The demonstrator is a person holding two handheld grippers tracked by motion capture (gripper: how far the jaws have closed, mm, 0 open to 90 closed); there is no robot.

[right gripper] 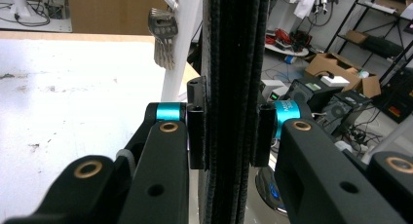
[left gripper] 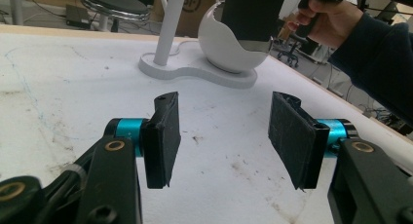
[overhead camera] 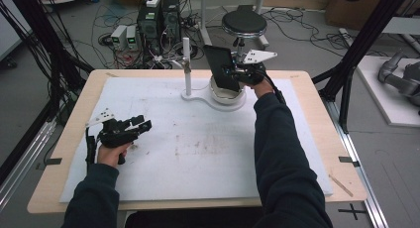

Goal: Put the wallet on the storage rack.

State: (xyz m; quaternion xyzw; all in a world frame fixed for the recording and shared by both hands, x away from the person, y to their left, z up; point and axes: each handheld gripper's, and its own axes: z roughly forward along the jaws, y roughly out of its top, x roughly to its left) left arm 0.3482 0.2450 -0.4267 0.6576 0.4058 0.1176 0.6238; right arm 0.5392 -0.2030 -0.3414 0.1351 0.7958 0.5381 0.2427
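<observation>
Right gripper [overhead camera: 236,69] clamped on a flat black wallet [overhead camera: 221,67], both pads pressed against its two faces, seen edge-on in the right gripper view [right gripper: 233,87] as a dark ribbed stack between the jaws. Held upright, slightly tilted, with its lower end inside a white bowl-shaped holder [overhead camera: 233,95] at the far middle of the table [overhead camera: 302,84]. Sits on a white figure-eight base shared with a thin white post [overhead camera: 186,64] just to its left. Bunch of keys [right gripper: 163,36] hanging from that post, close beside the wallet in the right gripper view. Left gripper [overhead camera: 143,125] resting near the left edge of the white mat [overhead camera: 208,153], lying on its side, pointed toward the middle of the table, well apart from the holder. Jaws spread, nothing between the pads [left gripper: 160,136], only stained mat behind them in the left gripper view. From there, holder [left gripper: 229,48] and wallet [left gripper: 253,12] visible ahead, with the right hand [left gripper: 326,19] wrapped around its handle above. Dark sleeves on both forearms. Black stool [overhead camera: 243,22] and computer cases [overhead camera: 158,20] on the floor beyond the table.
</observation>
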